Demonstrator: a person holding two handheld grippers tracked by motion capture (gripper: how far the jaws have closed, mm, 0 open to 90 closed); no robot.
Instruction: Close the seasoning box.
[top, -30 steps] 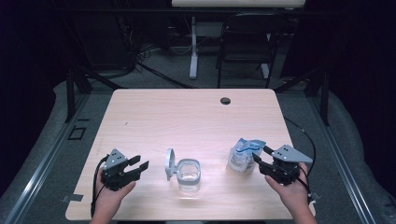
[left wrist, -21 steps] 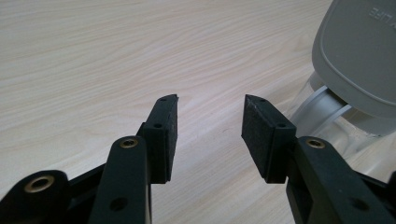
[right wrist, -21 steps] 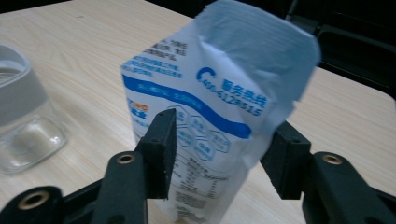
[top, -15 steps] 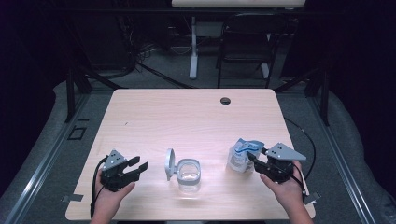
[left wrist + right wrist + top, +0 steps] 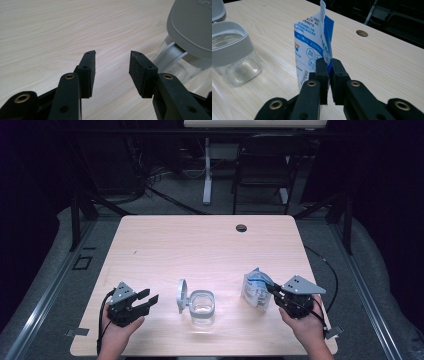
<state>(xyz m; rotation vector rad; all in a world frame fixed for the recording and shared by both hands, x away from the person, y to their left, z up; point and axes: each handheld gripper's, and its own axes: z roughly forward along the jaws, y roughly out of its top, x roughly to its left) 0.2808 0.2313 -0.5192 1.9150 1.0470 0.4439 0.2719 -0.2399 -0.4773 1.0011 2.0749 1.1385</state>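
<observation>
A clear glass jar (image 5: 202,307) with a grey collar stands near the table's front edge, its grey lid (image 5: 180,295) flipped open to the left. In the right gripper view the jar (image 5: 233,53) sits at the left. A white and blue pouch (image 5: 255,287) stands upright right of the jar. My right gripper (image 5: 272,291) is shut on the pouch (image 5: 312,50), pinching its side seam (image 5: 326,53). My left gripper (image 5: 149,297) rests open at the front left, a little left of the lid (image 5: 192,23), with nothing between its pads (image 5: 138,72).
The wooden table (image 5: 200,245) has a round cable hole (image 5: 241,227) near its far edge. A chair (image 5: 260,175) and a white desk leg (image 5: 207,170) stand beyond the table. A cable (image 5: 327,270) trails off the table's right side.
The right gripper has slid left to the pouch and closed on its side. The left gripper has stayed in place.
</observation>
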